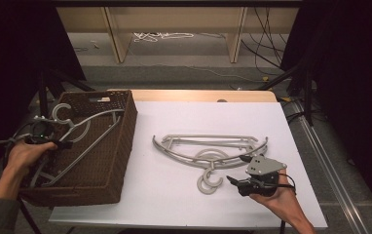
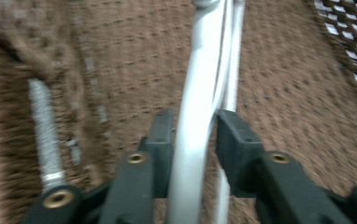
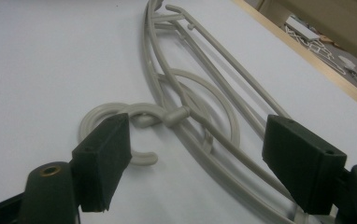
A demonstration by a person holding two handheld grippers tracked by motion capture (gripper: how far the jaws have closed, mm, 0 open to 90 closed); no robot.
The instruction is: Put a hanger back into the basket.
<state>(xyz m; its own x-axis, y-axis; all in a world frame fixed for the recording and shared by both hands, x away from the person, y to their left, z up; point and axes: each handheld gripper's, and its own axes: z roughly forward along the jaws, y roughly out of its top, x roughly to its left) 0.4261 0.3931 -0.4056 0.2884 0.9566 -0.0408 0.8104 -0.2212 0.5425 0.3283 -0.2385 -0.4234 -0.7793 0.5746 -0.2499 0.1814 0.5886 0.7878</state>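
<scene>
Work surface: white table (image 1: 174, 204), wicker basket (image 1: 120, 146) on its left edge, brown weave, deep, open top.

In basket: grey plastic hanger (image 1: 84, 127), lying slanted, hook end up near far-left rim, bars running toward near-left corner. Prob 2 hangers stacked there; can't separate them cleanly in high view.

On table, right of basket, well apart from it: grey hangers on table (image 1: 208, 148), looks like 2 stacked, curved shoulders toward near side, hooks (image 1: 209, 183) curling toward right hand.

Left gripper (image 1: 57, 144) low inside basket near left wall. Left gripper view: hanger arm (image 2: 197, 116) runs straight up between jaws, small gap showing each side, pads not pressing. Jaws parted, arm loose between them. View blurred, so contact on right pad not 100% sure.

Right gripper (image 1: 238, 171) just beside hooks at near-right of stack, jaws spread wide, nothing pinched. Right gripper view: hook (image 3: 120, 123) and neck sit ahead, between jaw lines, not touched.

Handling, judgement: light, stiff, thin moulded plastic; smooth, so slippery under hard pads. Long + unbalanced, will swing if pinched at one end. Stacked pair likely to snag at hooks/notches. Best grip: neck just below hook or mid shoulder bar, jaws across thin section. Avoid hook tip, rolls out. Not fragile, but thin bars flex.
</scene>
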